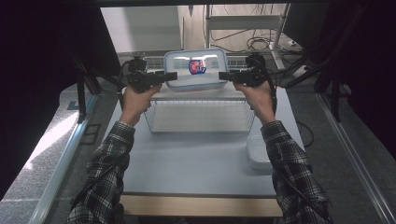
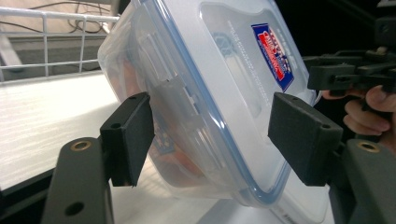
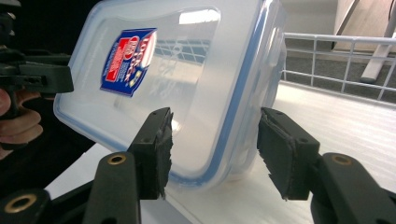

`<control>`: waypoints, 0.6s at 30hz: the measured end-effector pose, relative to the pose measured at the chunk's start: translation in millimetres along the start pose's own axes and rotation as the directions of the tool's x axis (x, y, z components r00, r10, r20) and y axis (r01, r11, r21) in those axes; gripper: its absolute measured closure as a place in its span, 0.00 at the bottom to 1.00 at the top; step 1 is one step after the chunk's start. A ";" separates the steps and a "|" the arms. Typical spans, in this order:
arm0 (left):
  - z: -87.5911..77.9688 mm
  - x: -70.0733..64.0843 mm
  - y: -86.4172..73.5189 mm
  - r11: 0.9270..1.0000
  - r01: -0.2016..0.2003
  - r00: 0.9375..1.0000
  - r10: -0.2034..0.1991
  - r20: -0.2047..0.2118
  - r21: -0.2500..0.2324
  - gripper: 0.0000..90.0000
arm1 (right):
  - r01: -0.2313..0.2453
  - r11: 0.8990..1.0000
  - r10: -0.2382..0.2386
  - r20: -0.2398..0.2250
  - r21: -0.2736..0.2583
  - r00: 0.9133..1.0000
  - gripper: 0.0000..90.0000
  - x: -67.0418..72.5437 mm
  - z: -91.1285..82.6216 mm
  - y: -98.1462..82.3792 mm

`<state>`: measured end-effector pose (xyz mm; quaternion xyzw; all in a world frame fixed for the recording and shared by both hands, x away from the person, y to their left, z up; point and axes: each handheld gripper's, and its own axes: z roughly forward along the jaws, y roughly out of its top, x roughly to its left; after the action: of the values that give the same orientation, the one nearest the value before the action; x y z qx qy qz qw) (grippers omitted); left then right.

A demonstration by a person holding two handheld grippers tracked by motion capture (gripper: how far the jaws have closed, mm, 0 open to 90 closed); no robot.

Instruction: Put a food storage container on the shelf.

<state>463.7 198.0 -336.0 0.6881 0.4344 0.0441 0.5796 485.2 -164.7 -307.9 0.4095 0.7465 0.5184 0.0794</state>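
A clear plastic container (image 1: 196, 69) with a blue-rimmed lid and a red and blue sticker is tilted up at the far side of the table, lid facing me. My left gripper (image 1: 169, 76) clamps its left end; one pad (image 2: 128, 137) presses the body and the other pad (image 2: 303, 135) sits at the lid. My right gripper (image 1: 226, 75) clamps the right end, with one pad (image 3: 156, 149) on the lid and the other pad (image 3: 282, 156) by the body. The container (image 2: 210, 93) shows between the jaws, and its lower corner (image 3: 229, 172) is close to the white surface.
A white wire basket (image 1: 201, 116) stands in the table's middle, just in front of the container. A white lid-like tray (image 1: 259, 151) lies at the table's right edge. White wire railing (image 3: 336, 65) runs behind the surface. Dark frame posts stand at both sides.
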 end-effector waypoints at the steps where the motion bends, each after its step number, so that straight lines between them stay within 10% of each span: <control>1: 0.3 1.1 0.4 1.000 0.004 1.000 -0.004 0.004 0.001 0.35 | 0.000 1.000 0.000 0.000 0.000 1.000 0.51 0.0 0.0 0.0; 7: 6.9 -1.7 6.1 0.999 -0.023 0.999 0.024 -0.048 0.023 0.25 | -0.014 1.000 0.014 -0.012 0.003 1.000 0.53 -0.3 1.0 0.2; 12: 6.4 -7.5 7.4 0.996 -0.090 0.983 0.093 -0.160 0.024 0.21 | -0.025 1.000 0.025 -0.014 -0.007 1.000 0.54 -0.4 1.1 0.1; 15: 4.9 -7.9 6.9 0.996 -0.086 0.986 0.084 -0.143 -0.008 0.29 | -0.031 0.999 0.031 -0.007 -0.028 0.999 0.60 -0.5 -2.1 2.5; 18: 1.5 -11.3 6.8 0.992 -0.128 0.977 0.125 -0.175 -0.008 0.36 | -0.014 1.000 0.014 0.011 -0.022 1.000 0.61 1.6 -1.8 3.1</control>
<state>461.2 189.8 -325.8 0.7023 0.4381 0.1450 0.5421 484.8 -164.5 -304.0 0.4167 0.7374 0.5248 0.0847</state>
